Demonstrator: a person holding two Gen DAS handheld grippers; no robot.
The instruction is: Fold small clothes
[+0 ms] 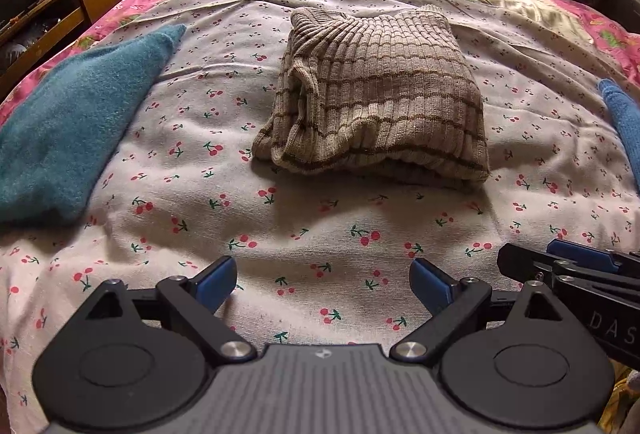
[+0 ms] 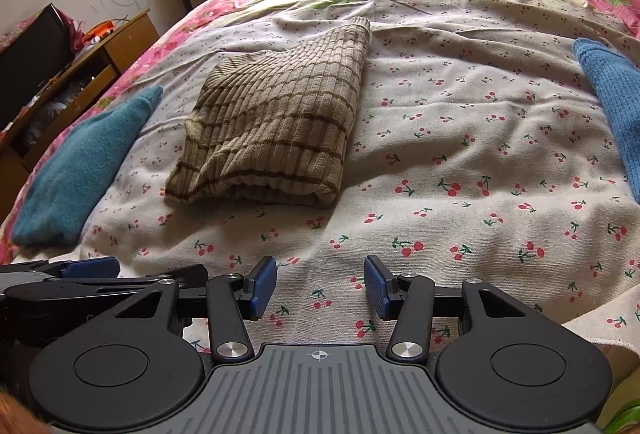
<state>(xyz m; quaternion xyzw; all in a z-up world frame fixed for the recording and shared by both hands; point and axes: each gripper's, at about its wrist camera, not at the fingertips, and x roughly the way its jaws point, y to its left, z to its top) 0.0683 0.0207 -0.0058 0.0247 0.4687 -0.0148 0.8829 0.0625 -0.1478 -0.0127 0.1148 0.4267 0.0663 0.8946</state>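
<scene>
Teal garment point(image 1: 76, 122) is lying at the bed's point(image 1: 320, 234) left edge, striped brown sweater point(image 1: 372, 102) is sitting folded at centre, blue garment point(image 2: 612, 106) is waiting at right — apparently unfolded, so the task is looking partly done. Left claw point(image 1: 323, 284) and right claw point(image 2: 320, 286) are both hovering spread, empty, near the bed's front edge. Right view is showing the blue garment's breadth — left view only a sliver.

Teal cloth point(image 1: 76, 122): near end cut by the left-wrist picture's left edge.
Blue cloth point(image 2: 616, 106): runs off the right edge.
Striped sweater point(image 1: 372, 102): inner layers hidden under its top fold.
Cabinet point(image 2: 76, 82): contents too dim to identify.
</scene>
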